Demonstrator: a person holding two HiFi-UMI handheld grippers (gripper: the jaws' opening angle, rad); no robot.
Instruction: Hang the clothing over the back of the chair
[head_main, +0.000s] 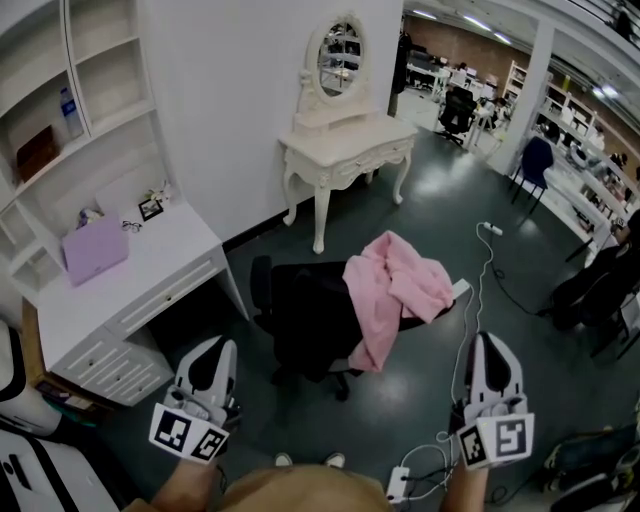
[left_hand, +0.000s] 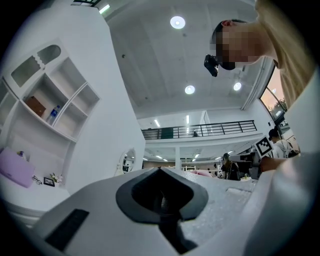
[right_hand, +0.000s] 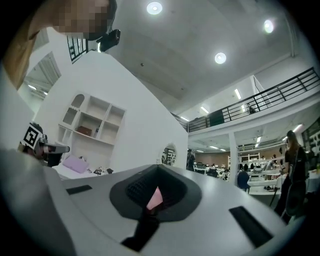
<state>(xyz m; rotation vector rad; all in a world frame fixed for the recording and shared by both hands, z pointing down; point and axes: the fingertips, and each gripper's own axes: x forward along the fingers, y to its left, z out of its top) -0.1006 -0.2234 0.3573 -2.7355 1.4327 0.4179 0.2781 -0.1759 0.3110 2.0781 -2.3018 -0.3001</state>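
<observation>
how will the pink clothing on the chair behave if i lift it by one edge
Probably floppy: the pink clothing sags in folds over the black chair. Likely light, being soft cloth. It may slide off if tugged, since one end hangs down past the seat.

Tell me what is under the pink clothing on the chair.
The pink clothing lies draped over one side of the black chair. The chair's dark seat and wheeled base show beside it. The part it covers is hidden, so anything else beneath cannot be seen.

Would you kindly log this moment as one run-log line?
pink clothing: draped over black chair | left gripper: shut, empty | right gripper: shut, empty
</observation>
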